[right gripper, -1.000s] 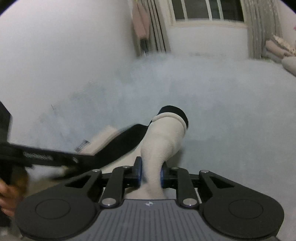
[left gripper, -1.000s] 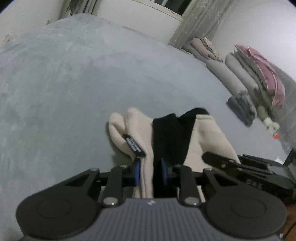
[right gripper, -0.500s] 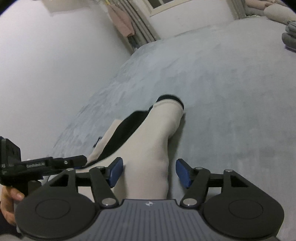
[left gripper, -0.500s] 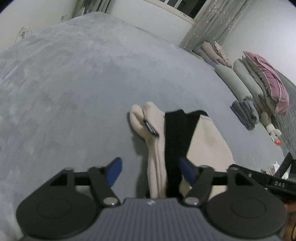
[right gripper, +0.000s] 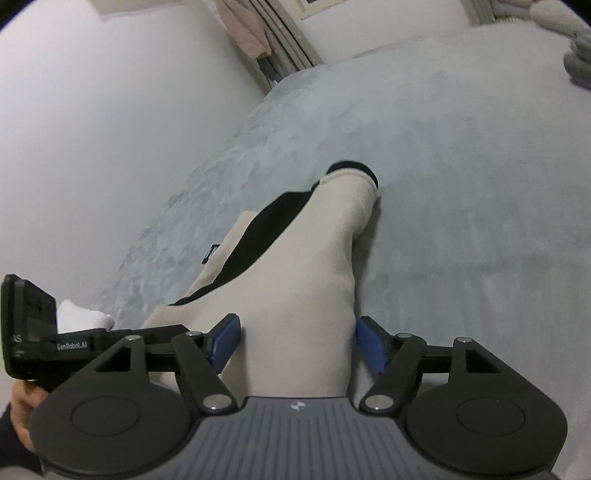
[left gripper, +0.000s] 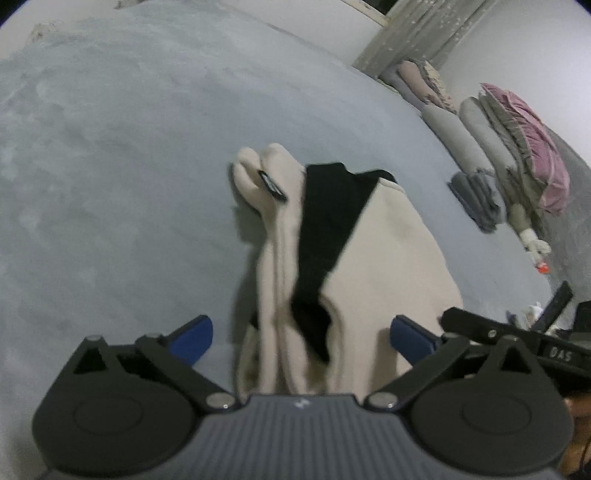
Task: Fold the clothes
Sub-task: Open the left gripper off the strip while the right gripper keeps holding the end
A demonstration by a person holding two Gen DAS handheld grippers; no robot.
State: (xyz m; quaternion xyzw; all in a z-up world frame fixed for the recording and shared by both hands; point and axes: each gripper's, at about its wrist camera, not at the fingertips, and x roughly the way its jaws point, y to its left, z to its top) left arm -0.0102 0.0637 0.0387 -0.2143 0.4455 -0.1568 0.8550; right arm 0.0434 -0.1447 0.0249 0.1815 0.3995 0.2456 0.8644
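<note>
Closest to you, your left gripper (left gripper: 301, 338) has its jaws opening wide, the blue pads (left gripper: 192, 338) well clear of the cloth on both sides, so nothing is gripped though the cream-and-black garment (left gripper: 369, 258) lies between them. Your right gripper (right gripper: 297, 345) is also opening; its blue pads (right gripper: 225, 343) stand just beside the cream sleeve (right gripper: 314, 266) that runs up between them, and you cannot tell whether the right-hand pad still brushes the fabric. The garment lies folded lengthwise on the grey bed cover (left gripper: 129, 147), running away from both grippers, with a black band (left gripper: 325, 221) down its middle and a small black tag (left gripper: 271, 184) near the far cream end. In the right wrist view the sleeve ends in a black-edged cuff (right gripper: 354, 173) resting on the cover. Further off, to the right in the left wrist view, a folded grey pile (left gripper: 476, 199) sits near rolled grey bedding topped with a pink quilt (left gripper: 532, 140). Beyond that hangs a pale curtain (left gripper: 417, 33).
</note>
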